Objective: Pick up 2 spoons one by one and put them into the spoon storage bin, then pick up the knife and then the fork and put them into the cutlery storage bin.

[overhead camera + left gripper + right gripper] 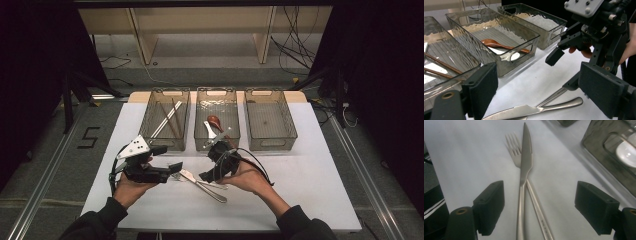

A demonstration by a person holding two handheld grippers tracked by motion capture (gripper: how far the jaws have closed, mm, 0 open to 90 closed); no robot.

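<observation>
Right gripper (209,176) hangs over the bench (310,180) with its jaws spread wide, nothing clamped. In the right gripper view the knife (525,167) runs straight up the gap between the two pads, closer to the left pad than the right, and it lies crossed on top of a fork (514,146) whose handle slants off toward the right pad. Neither pad touches metal yet.

Left gripper (546,92) is also wide open and empty, with the knife's blade lying on the bench just ahead of its jaws, and the right gripper farther out past them.

My read on handling: both pieces are stiff polished steel, thin and flat, fairly light, and slippery. Lying flat, there's not much edge to bite. I'd take the knife on the handle, just behind where it crosses the fork, pads squeezing the handle's sides. Grab at the crossing itself and you'll likely drag the fork along or have one piece skate off. Blade end is thinner and worse to pinch.

Three trays (270,120) sit beyond the jaws, the middle one holding spoons (499,45).
</observation>
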